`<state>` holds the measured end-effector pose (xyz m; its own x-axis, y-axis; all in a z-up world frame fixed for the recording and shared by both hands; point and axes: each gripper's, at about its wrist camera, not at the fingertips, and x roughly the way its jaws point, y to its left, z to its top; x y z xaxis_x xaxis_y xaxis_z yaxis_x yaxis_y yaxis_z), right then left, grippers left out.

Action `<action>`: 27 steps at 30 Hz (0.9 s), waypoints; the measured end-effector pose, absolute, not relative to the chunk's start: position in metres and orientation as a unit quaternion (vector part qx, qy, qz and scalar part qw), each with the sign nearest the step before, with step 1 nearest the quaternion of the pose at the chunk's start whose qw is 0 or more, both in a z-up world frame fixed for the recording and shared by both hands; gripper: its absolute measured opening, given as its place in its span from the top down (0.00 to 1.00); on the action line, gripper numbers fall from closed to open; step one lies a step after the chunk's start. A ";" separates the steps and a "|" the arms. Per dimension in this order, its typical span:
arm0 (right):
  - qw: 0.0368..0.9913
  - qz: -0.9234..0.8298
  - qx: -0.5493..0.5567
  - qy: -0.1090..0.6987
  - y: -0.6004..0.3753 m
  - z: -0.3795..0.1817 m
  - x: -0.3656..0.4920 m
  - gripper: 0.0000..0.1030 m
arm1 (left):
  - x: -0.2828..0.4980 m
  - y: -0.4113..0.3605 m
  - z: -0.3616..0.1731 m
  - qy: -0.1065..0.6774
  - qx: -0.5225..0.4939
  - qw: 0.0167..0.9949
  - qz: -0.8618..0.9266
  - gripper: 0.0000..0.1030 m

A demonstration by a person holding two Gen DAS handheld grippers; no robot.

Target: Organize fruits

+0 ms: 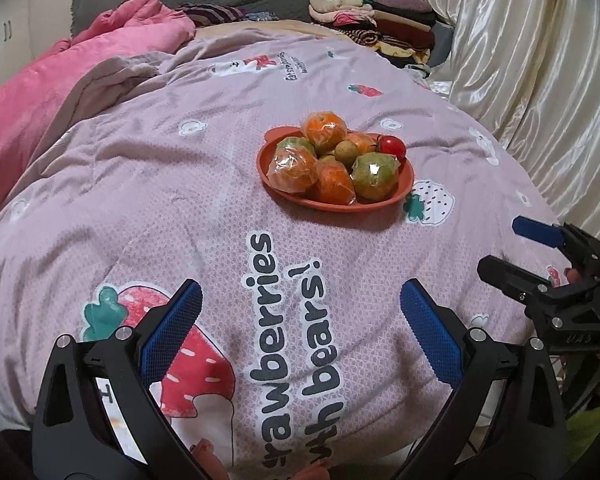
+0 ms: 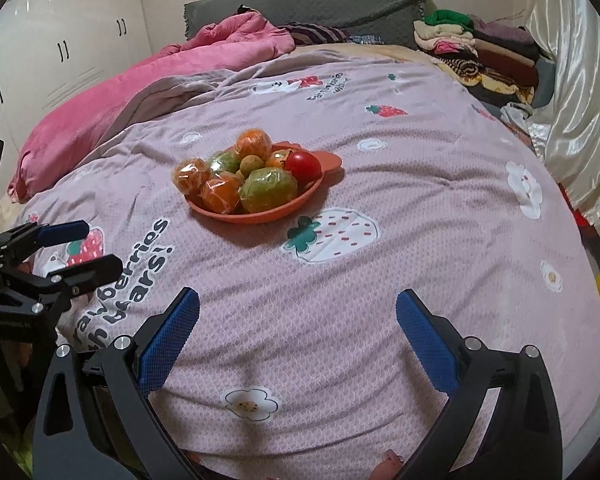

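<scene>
From the left wrist, the left gripper stands spread wide and empty, the orange plate of wrapped fruits well ahead of it, while from the right wrist the right gripper gapes equally empty, that plate ahead and leftward.

Quilt: matt printed cloth, finely textured.
Plate: smooth orange, probably plastic.
Fruits: several in glossy, crinkled clear wrap.
Curtain, right: shiny satin.
Far blanket: soft pink plush.
Wardrobe, left: glossy.
</scene>
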<state>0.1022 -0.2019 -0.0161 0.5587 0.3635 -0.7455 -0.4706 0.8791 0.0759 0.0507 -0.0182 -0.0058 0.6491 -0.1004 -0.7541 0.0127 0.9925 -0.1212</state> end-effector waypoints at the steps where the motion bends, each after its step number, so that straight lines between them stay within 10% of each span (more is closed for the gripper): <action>1: 0.880 0.237 -0.065 0.407 -0.203 -0.017 0.102 0.04 | 0.050 -0.017 -0.005 0.416 -0.053 0.907 -0.029 0.09; 27: 0.881 0.233 -0.061 0.408 -0.203 -0.017 0.099 0.04 | 0.049 -0.015 -0.002 0.414 -0.051 0.909 -0.028 0.09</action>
<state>0.0991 -0.2033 -0.0171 0.5595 0.3598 -0.7466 -0.4600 0.8842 0.0814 0.0493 -0.0149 -0.0015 0.6565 -0.0926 -0.7486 0.0078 0.9932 -0.1160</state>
